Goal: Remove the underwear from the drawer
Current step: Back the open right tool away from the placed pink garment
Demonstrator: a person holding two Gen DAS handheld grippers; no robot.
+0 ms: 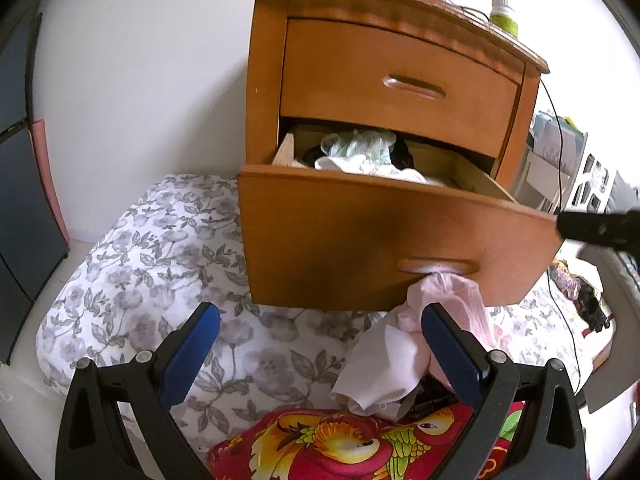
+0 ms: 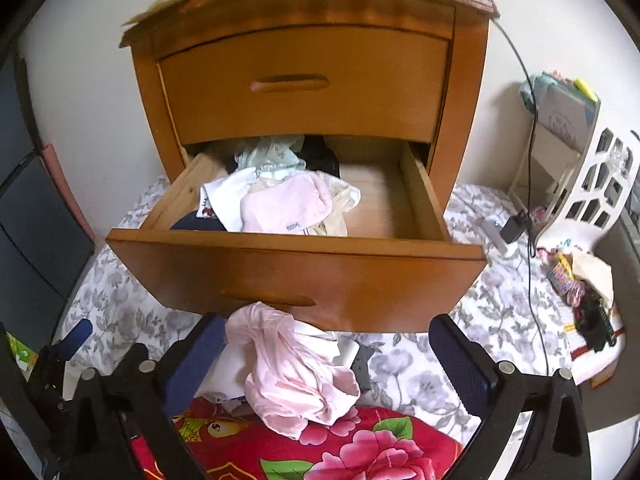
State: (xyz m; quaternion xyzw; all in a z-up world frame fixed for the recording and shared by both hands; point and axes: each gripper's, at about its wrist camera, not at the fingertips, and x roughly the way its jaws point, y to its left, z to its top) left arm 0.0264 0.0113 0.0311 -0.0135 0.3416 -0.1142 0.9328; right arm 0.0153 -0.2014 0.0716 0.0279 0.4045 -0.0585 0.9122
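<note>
A floral sheet (image 2: 412,380) covers the surface under everything. On it stands a wooden nightstand (image 2: 304,8) with two drawers. The top drawer (image 2: 300,84) is shut. The bottom drawer (image 2: 296,280) is pulled out, its front toward the cameras.

Inside the bottom drawer lies a heap of underwear (image 2: 280,196), filling the left half from about 9 o'clock to the centre; the right half shows bare wood. At least five pieces can be told apart: a pink one in front, a white one at its 9 o'clock, a pale green lacy one at 12 o'clock, a black one behind that, and a dark blue one at the front left corner. An exact count of the heap cannot be made.

Outside the drawer, a pink garment (image 2: 296,368) is bunched on a white garment (image 1: 384,368), both resting on the sheet and on a red flowered cloth (image 2: 360,448) at 6 o'clock, just below the drawer front.

At 3 o'clock stands one white openwork basket (image 2: 600,188) holding items too small to name. One green bottle (image 1: 505,16) sits on the nightstand top.

The right gripper (image 2: 324,364) is spread wide, released, with the pink garment lying loose between its fingers. The left gripper (image 1: 320,348) is also spread, grasping nothing; the white garment lies beside its right finger.
</note>
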